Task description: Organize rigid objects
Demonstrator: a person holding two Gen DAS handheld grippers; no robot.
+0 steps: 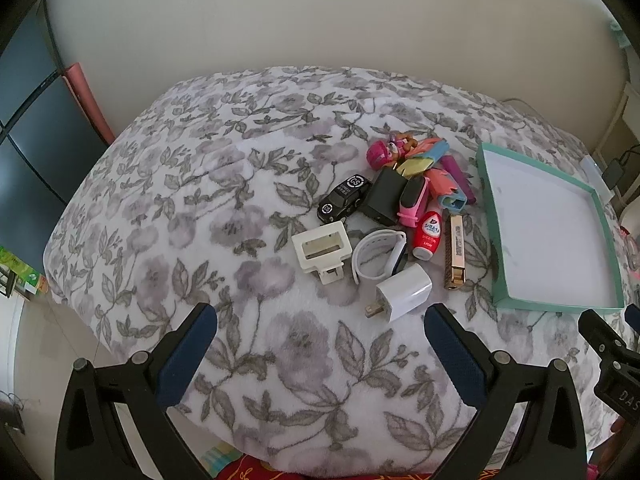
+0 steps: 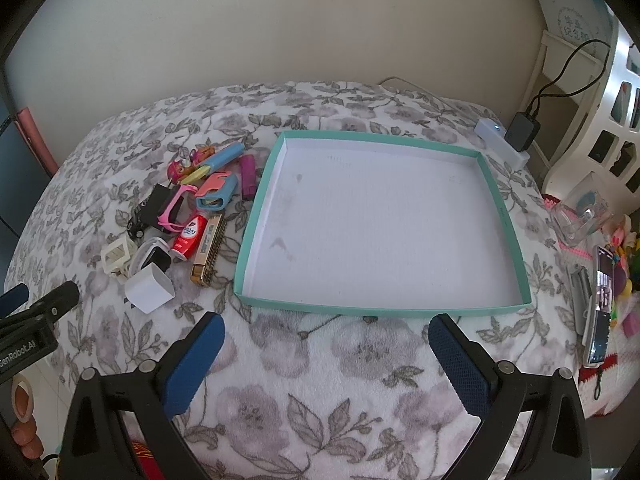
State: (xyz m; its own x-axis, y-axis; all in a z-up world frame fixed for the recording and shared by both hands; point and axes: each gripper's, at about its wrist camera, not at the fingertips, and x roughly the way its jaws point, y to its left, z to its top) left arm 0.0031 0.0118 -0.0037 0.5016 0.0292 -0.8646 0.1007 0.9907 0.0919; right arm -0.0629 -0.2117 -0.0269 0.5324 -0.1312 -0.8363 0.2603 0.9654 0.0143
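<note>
A pile of small rigid objects lies on the floral blanket [image 1: 200, 208]: a white charger [image 1: 404, 291], white watch [image 1: 380, 258], white clip holder [image 1: 320, 250], black toy car [image 1: 345, 199], black adapter [image 1: 385, 196], red bottle [image 1: 429, 236], gold harmonica [image 1: 456, 254] and a pink toy [image 1: 382, 153]. A teal box lid [image 2: 508, 216] with a white inside lies empty to the right of the pile [image 2: 188, 216]. My left gripper [image 1: 320, 330] is open, near the charger. My right gripper [image 2: 326, 338] is open, just before the lid's near rim.
A white power strip with a black plug [image 2: 516, 132] sits at the blanket's far right corner. A phone [image 2: 600, 304] and toys lie at the right edge. A dark cabinet [image 1: 28, 128] stands at left. Wall behind.
</note>
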